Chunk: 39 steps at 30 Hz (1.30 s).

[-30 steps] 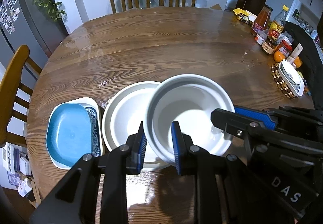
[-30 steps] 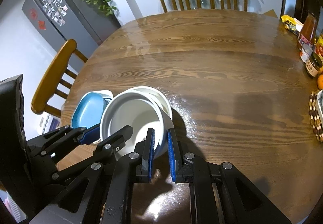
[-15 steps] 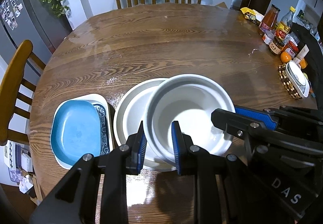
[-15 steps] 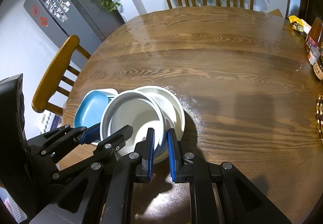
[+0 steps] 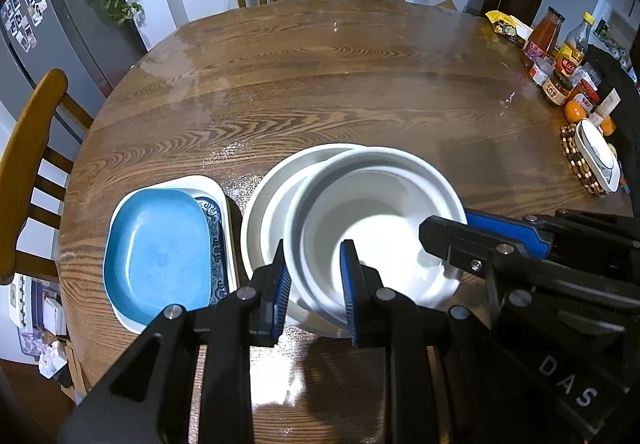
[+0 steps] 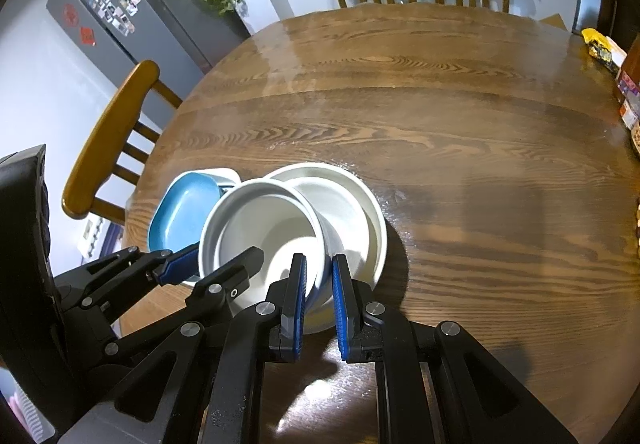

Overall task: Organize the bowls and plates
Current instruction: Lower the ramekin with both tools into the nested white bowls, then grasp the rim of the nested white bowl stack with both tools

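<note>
white bowl (image 5: 380, 228), clamped at its rim by both the left gripper (image 5: 314, 286) and the right gripper (image 6: 318, 292), has drifted over the wide plate (image 5: 272, 195) and looks ready to nest.

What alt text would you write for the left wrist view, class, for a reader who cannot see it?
Two black grippers, left and right, clamp opposite rims of a white bowl above a wider white plate on a round wooden table. A blue dish sits in a white tray beside them.

Jar labels (image 5: 557, 85) too small to read; patterned tray (image 5: 216, 222) mostly covered
</note>
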Motion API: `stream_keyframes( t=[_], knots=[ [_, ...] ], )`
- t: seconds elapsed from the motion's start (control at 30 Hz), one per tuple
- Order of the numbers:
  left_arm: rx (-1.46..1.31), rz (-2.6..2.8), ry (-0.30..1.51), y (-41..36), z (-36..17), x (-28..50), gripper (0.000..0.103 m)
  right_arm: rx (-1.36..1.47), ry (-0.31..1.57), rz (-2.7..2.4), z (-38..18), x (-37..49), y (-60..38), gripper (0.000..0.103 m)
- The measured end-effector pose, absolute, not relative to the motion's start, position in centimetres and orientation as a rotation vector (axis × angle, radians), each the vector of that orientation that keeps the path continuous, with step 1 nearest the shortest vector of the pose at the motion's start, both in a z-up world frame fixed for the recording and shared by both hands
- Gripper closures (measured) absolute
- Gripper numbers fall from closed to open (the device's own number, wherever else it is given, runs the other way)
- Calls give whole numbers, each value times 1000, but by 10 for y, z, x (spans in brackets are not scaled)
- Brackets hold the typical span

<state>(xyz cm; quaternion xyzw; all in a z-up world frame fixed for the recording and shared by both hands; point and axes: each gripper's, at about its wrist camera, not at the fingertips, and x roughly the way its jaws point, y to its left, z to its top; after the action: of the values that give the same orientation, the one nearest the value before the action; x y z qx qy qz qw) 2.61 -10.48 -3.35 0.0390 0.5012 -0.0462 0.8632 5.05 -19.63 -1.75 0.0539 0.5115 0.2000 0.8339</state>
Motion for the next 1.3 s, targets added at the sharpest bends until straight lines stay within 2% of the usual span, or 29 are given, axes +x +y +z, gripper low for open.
stream_keyframes(
  t=[1.3],
  knots=[
    [92,-101,1148,-103,-62,51,83,132,1177,415,-44,74,-189,89]
  ],
)
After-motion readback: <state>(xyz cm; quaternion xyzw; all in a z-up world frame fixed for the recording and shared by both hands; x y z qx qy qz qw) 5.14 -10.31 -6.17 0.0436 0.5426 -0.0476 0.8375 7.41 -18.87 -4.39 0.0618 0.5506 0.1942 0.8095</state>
